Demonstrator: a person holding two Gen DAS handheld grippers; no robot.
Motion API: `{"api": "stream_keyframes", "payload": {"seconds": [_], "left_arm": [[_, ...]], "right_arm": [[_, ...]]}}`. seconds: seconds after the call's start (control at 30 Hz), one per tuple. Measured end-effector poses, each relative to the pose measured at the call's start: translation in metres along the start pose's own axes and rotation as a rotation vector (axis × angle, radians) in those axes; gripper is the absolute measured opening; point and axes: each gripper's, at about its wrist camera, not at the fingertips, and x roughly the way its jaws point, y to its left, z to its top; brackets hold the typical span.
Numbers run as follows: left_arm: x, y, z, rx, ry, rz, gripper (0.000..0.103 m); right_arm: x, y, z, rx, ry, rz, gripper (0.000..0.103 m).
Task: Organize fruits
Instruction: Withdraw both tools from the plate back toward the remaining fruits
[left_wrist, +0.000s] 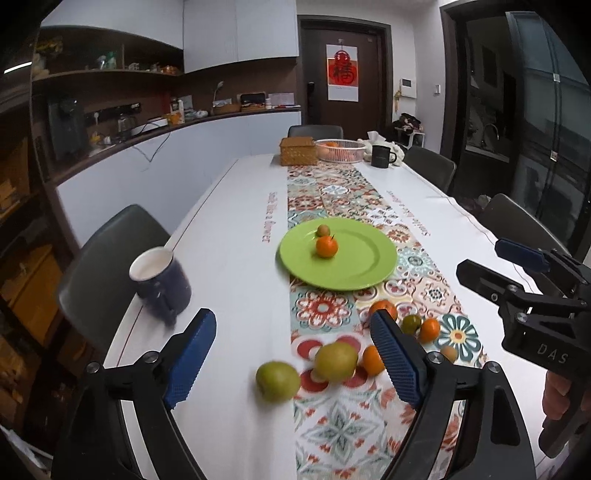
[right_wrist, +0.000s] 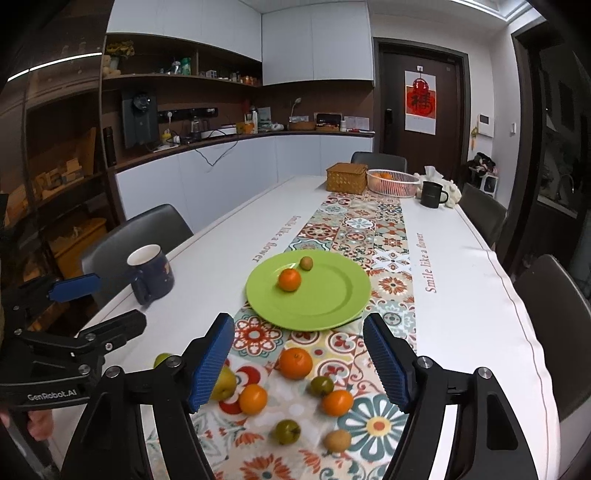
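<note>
Your left tool (left_wrist: 293, 354) hangs over the near end of the desk (right_wrist: 461, 295) with its blue pads spread wide and nothing between them. Your right tool (right_wrist: 299, 360) is likewise spread wide and holds nothing; it hovers just above the loose fruit.

The green plate (right_wrist: 332, 295) sits on the patterned runner (right_wrist: 369, 229) in the middle of the desk. On it lie one orange (right_wrist: 289, 279) and, just behind it, a small brownish-green fruit (right_wrist: 306, 263) (too small to name with certainty).

The rest of the fruit lies scattered on the runner between the plate and your tools:
- a larger orange (right_wrist: 294, 363) nearest the plate,
- two more oranges, one to the left (right_wrist: 253, 398) and one to the right (right_wrist: 337, 402),
- a small dark green fruit (right_wrist: 321, 385) between the large orange and the right one,
- a green fruit with a stem (right_wrist: 287, 431) and a tan, kiwi-like fruit (right_wrist: 337, 440) closest to you,
- a yellow-green pear-like fruit (left_wrist: 336, 361) and a green one (left_wrist: 277, 381) beside it at the runner's left edge, both below your left tool.

A dark blue mug (right_wrist: 151, 273) stands on the white cloth left of the plate. At the far end of the desk stand a woven box (right_wrist: 346, 178), a white basket (right_wrist: 393, 182) holding oranges, and a black mug (right_wrist: 433, 194).
</note>
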Motion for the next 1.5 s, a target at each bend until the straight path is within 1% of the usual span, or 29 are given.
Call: {"api": "stream_keyframes", "payload": {"seconds": [0.13, 0.27, 0.47, 0.63, 0.8, 0.93, 1.13, 1.27, 1.5], "left_arm": [[-0.006, 0.005, -0.018, -0.001, 0.004, 0.025, 0.086], [-0.006, 0.008, -0.036, 0.027, 0.014, 0.069, 0.086], [0.001, 0.013, -0.057, 0.034, 0.046, 0.086, 0.086], [0.007, 0.012, -0.072, 0.064, 0.036, 0.100, 0.086], [0.019, 0.014, -0.080, 0.071, 0.054, 0.082, 0.086], [0.033, 0.017, -0.082, 0.072, 0.077, 0.071, 0.086], [0.056, 0.021, -0.084, 0.076, 0.110, 0.035, 0.086], [0.071, 0.019, -0.084, 0.098, 0.124, 0.014, 0.086], [0.095, 0.016, -0.078, 0.123, 0.152, -0.019, 0.086]], "right_arm": [[-0.005, 0.005, -0.012, 0.031, 0.019, -0.005, 0.073], [-0.005, 0.008, -0.027, 0.050, 0.042, -0.045, 0.073], [0.004, 0.012, -0.053, 0.060, 0.120, -0.065, 0.073], [0.008, 0.014, -0.067, 0.055, 0.148, -0.093, 0.073], [0.014, 0.016, -0.077, 0.047, 0.184, -0.097, 0.073], [0.027, 0.018, -0.083, 0.049, 0.226, -0.094, 0.073], [0.047, 0.021, -0.091, 0.036, 0.278, -0.093, 0.073], [0.057, 0.019, -0.094, 0.035, 0.300, -0.099, 0.072], [0.074, 0.015, -0.098, 0.036, 0.337, -0.105, 0.062]]}}
